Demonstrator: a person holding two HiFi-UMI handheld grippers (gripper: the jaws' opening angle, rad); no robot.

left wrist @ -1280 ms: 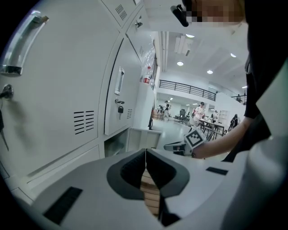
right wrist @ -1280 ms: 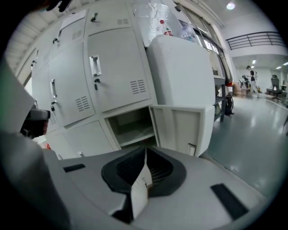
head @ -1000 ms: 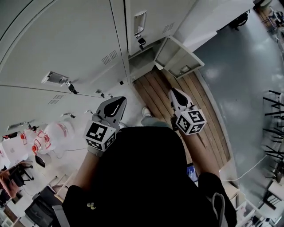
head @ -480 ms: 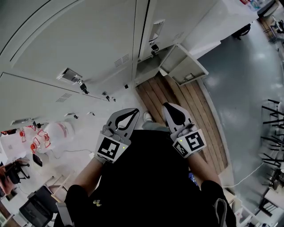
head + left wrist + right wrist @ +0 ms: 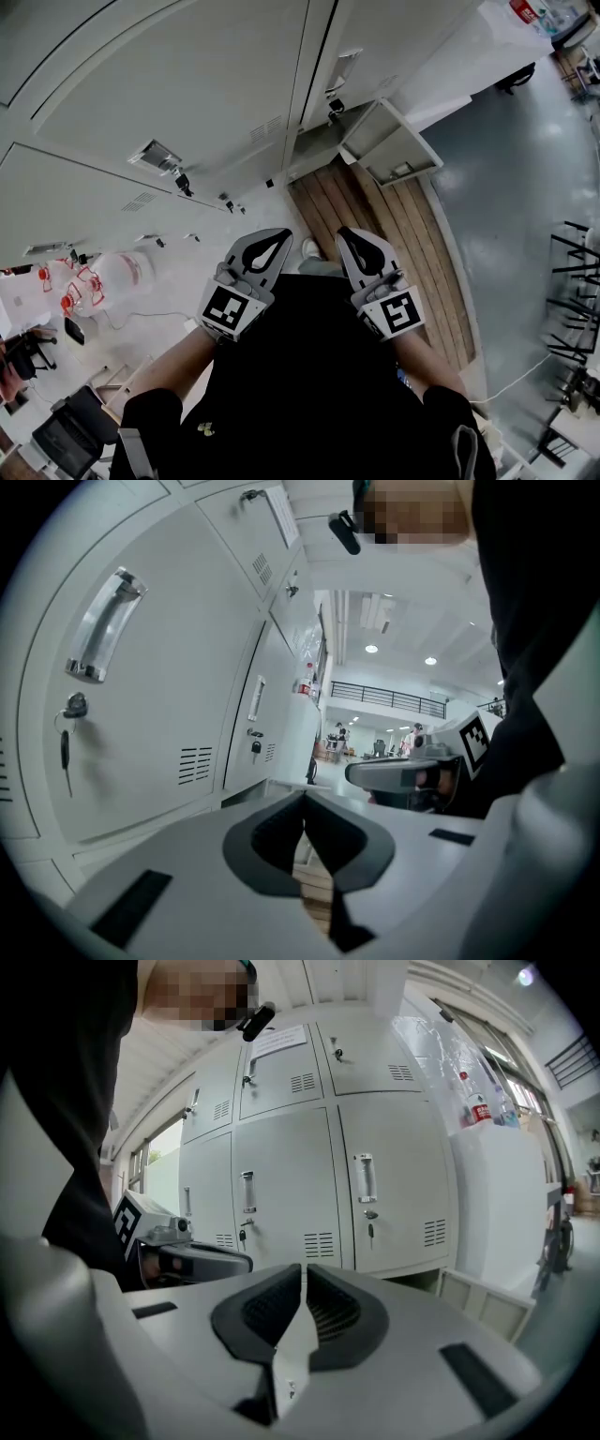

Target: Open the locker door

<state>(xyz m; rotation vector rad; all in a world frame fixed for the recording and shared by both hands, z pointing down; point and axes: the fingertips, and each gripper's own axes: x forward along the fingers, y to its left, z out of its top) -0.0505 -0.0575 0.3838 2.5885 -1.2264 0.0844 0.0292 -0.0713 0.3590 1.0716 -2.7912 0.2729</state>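
Neither your left gripper (image 5: pixel 279 234) nor your right gripper (image 5: pixel 347 234) is holding anything, jaws closed, while you are standing back from a low locker door (image 5: pixel 394 150) hanging open, seemingly finished.

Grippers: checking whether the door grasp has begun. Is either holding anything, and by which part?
Nothing is held: the left gripper and the right gripper both have jaws shut, empty.

Lockers (image 5: pixel 187 84) ahead of me; left gripper (image 5: pixel 272 240) and right gripper (image 5: pixel 352 239) side by side before them; swung-out locker door (image 5: pixel 398 150) ahead-right, over wooden planks (image 5: pixel 403 244).
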